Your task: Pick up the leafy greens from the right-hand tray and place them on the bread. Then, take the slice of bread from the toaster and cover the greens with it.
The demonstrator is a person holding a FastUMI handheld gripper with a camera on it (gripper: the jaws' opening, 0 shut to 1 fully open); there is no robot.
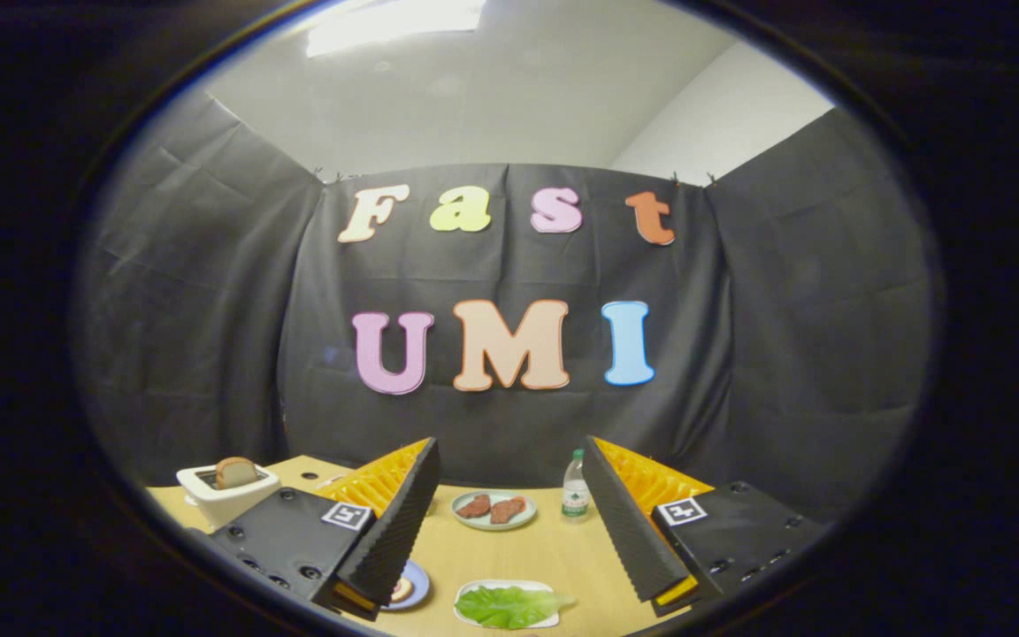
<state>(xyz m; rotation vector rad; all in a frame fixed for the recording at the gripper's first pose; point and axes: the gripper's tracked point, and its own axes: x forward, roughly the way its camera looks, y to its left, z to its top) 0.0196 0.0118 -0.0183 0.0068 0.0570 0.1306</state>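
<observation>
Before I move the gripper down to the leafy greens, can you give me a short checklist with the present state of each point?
1. Gripper fingers wide apart, holding nothing: ok.
2. Leafy greens lie on their white tray, between the fingers and below them: ok.
3. Fingers touching the greens: not ok, they hang above.
4. Slice of bread stands in the toaster, off to the left: ok.
5. Bread on the small plate ready to receive greens: cannot tell, a finger covers most of it.
6. Bottle and meat plate stand beyond the greens: ok.
</observation>
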